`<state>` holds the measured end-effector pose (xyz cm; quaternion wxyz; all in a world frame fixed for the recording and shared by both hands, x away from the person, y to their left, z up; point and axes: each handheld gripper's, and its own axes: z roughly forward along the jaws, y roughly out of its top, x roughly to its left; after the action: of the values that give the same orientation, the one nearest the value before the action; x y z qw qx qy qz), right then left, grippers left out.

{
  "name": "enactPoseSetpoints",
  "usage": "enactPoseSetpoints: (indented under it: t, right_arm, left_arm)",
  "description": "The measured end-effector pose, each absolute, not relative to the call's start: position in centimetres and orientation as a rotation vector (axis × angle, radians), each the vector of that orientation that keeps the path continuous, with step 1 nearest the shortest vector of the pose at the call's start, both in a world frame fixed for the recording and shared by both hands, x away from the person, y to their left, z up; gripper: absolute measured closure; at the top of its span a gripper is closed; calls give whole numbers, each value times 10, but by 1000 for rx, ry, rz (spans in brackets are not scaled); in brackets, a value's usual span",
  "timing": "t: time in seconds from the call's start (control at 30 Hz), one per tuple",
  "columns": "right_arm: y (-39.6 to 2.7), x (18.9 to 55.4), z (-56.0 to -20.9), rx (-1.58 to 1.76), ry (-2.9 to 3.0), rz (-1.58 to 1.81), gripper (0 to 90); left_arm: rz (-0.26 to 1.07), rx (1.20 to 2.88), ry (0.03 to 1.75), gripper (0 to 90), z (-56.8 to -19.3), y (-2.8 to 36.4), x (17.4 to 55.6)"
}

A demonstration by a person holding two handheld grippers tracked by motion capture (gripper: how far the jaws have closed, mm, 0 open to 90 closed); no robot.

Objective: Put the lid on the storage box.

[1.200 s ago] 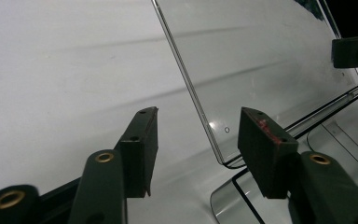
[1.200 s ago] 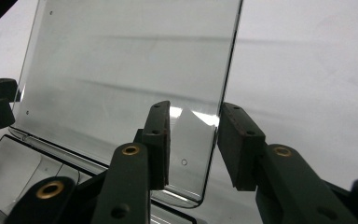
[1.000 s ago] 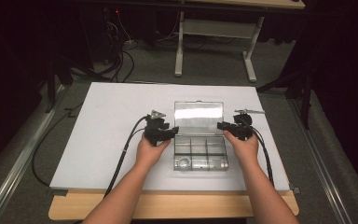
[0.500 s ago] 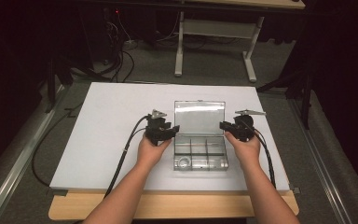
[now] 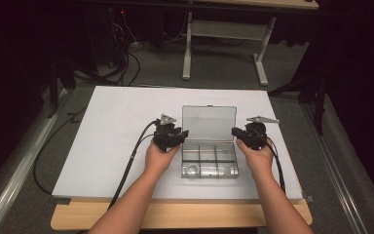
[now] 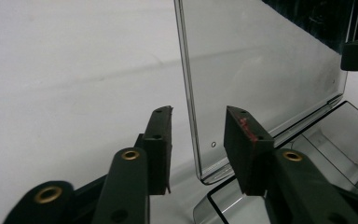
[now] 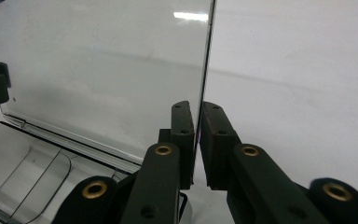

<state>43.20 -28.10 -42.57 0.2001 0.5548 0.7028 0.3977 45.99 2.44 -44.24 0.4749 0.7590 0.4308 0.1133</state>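
A clear plastic compartment box [image 5: 208, 158] lies on the white table, its lid [image 5: 209, 123] standing upright at the back. My left gripper [image 5: 182, 134] is at the lid's left edge. In the left gripper view its jaws [image 6: 200, 114] straddle the lid [image 6: 261, 60] with a gap on each side; they have just been closing and stand open. My right gripper [image 5: 234, 131] is at the lid's right edge. In the right gripper view its pads [image 7: 197, 106] have just closed further and pinch the lid [image 7: 107, 70].
The box's base [image 7: 23, 158] holds several compartments, one with a small round part [image 5: 191, 169]. The white table top [image 5: 117, 131] stretches left and back. Cables [image 5: 131, 156] trail from the grippers toward the front edge. A desk frame [image 5: 224, 29] stands beyond the table.
Both hands stay at the lid's two sides. The jaws of each gripper look slightly narrower around the lid's edges than a second ago.
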Motion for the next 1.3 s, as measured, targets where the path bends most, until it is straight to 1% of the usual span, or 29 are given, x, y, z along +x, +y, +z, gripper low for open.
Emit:
enactPoseSetpoints:
  t: [0.03, 0.27, 0.57, 0.8, 1.3]
  right_arm:
    - [-281, 431, -425, 1549, 1961, 1102, 880]
    - [-280, 430, -424, 1538, 1961, 1080, 879]
    - [-279, 427, -424, 1530, 1953, 1075, 879]
    - [-278, 425, -422, 1510, 1949, 1069, 878]
    - [-276, 413, -423, 1467, 1925, 1068, 873]
  left_arm:
    - [276, 1850, 1051, 654, -442, 24, 460]
    - [304, 1842, 1064, 731, -440, 21, 458]
    - [309, 1843, 1066, 781, -437, 22, 457]
    - [320, 1852, 1053, 785, -435, 22, 455]
    - [347, 1839, 1020, 760, -435, 22, 444]
